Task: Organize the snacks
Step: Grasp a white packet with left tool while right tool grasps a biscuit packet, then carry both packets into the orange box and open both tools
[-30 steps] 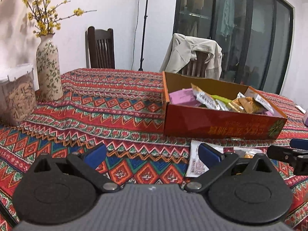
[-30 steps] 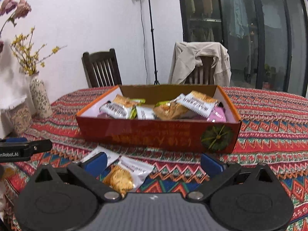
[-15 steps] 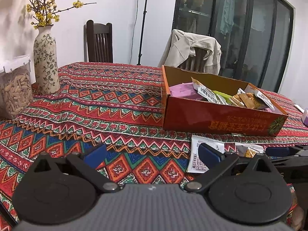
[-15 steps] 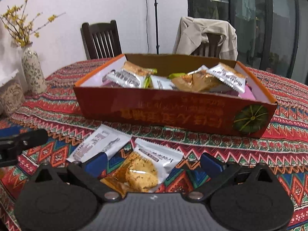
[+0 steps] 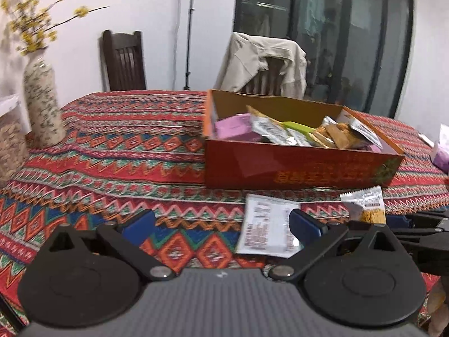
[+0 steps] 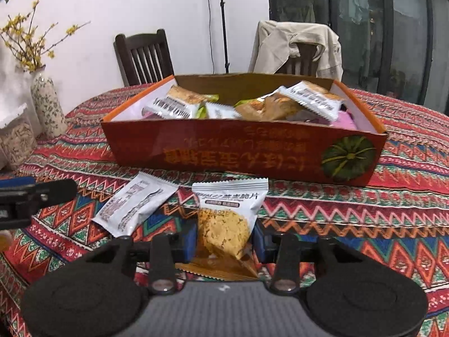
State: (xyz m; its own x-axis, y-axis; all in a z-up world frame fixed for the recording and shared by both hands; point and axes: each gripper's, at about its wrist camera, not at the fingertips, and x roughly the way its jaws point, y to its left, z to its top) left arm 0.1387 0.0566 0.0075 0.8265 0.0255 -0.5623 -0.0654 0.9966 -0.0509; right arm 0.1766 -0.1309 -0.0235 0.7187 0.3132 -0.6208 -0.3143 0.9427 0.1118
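Patterned red cloth is covering the table (image 6: 393, 210), where an orange box (image 6: 224, 151) is sitting full of snack packets. Just in front of it, two packets are lying outside: a white packet (image 6: 134, 205) and a cracker packet (image 6: 227, 219). The right gripper (image 6: 224, 241) has just been closing, and its blue pads are pinching the cracker packet. The left gripper (image 5: 221, 221) is hanging spread wide, its right pad overlapping the white packet's edge.
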